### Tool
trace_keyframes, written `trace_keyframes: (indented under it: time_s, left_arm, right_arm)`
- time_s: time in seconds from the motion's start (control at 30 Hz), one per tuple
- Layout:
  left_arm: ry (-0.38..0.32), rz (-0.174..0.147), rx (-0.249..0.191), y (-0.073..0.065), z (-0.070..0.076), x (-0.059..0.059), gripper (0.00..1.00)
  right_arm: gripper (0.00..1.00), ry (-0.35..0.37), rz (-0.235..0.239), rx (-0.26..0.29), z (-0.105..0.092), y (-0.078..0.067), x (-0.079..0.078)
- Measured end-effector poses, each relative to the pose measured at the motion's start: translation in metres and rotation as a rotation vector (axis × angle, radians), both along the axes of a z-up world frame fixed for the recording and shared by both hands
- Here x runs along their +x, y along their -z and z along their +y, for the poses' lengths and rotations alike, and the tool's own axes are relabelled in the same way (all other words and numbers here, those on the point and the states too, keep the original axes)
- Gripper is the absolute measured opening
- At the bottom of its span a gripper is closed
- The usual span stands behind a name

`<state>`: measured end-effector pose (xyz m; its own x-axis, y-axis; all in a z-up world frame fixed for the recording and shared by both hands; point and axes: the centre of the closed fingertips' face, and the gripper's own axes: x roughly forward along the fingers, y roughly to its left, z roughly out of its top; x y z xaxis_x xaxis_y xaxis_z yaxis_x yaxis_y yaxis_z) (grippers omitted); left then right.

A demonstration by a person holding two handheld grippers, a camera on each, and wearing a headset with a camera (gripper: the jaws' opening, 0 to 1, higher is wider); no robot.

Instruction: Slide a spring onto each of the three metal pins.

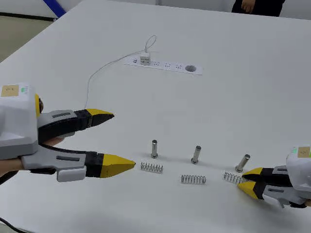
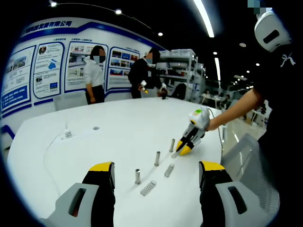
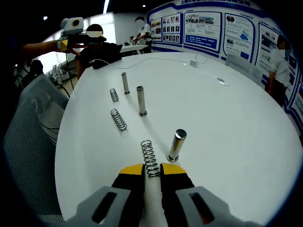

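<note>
Right gripper (image 3: 151, 171) closing narrow on near end of right spring (image 3: 148, 152); spring lying flat on white table (image 1: 243, 97), just beside right pin (image 3: 176, 144), which is standing upright. Left gripper (image 1: 123, 141) hovering with jaws spread wide, holding nothing, left of row. Middle pin (image 1: 196, 154) and left pin (image 1: 154, 148) standing bare, middle spring (image 1: 193, 179) and left spring (image 1: 151, 167) lying just in front. Power strip (image 1: 163, 64) sitting further back.
</note>
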<state>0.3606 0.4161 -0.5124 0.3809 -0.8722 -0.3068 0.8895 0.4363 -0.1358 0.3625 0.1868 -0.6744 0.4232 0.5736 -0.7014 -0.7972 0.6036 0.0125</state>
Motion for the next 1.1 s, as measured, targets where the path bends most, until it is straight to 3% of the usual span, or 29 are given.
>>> trace_keyframes:
  time_s: [0.1,0.5,0.73,1.1]
  left_arm:
    - [0.001,0.001,-0.001,0.000,-0.001,0.000,0.74]
    - [0.018,0.001,-0.003,-0.001,-0.005,-0.001,0.73]
    - [0.019,0.000,-0.027,0.000,-0.016,0.001,0.73]
    - [0.100,0.003,-0.040,0.002,-0.055,-0.005,0.69]
  right_arm:
    - [0.12,-0.030,-0.002,-0.009,0.003,0.002,-0.002]
    - [0.11,-0.031,-0.007,-0.036,0.002,-0.002,-0.006]
    - [0.10,-0.032,-0.032,0.001,0.001,-0.023,-0.011]
    - [0.10,-0.044,-0.094,0.010,0.004,-0.064,-0.009]
